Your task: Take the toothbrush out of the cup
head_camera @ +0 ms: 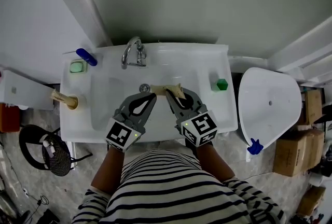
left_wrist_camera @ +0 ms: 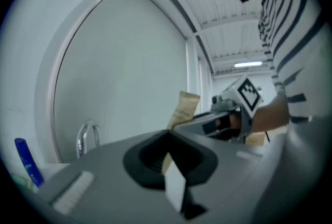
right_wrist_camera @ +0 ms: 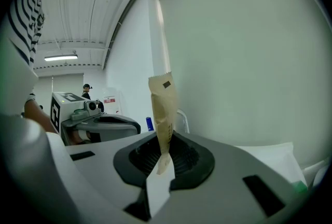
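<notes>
The wrapper of the tan paper sachet (right_wrist_camera: 162, 109) hides what it holds, so I cannot tell whether the toothbrush is inside. My right gripper (head_camera: 175, 94) is clamped on the sachet's lower end, which pokes back between its closed jaws in the right gripper view. My left gripper (head_camera: 151, 95) has its jaws together too. In the left gripper view a tan sliver in line with the sachet sits between them (so it seems to pinch the same sachet, though the right gripper's body covers that spot from the other side).

Both grippers hover over the bowl of the white washbasin tabletop (head_camera: 205, 62). Their bodies and marker cubes cover most of the bowl. Only the round metal drain (head_camera: 144, 87) shows, just beyond the left tip.

Well to the left, at the tabletop's edge, sits the beige cup (head_camera: 73, 102) with a tan stick-like piece (head_camera: 58, 96) leaning out of it. It is too small to tell whether that is a bare toothbrush or another wrapped one.

At the back stands the curved chrome tap (head_camera: 132, 52). A blue cylinder (head_camera: 86, 56) lies near a pale green soap block (head_camera: 78, 67) in the back left corner, and a small green block (head_camera: 221, 84) sits on the right side. A white toilet lid (head_camera: 270, 103) stands right of the tabletop. My striped shirt (head_camera: 176, 186) fills the bottom of the head view.
</notes>
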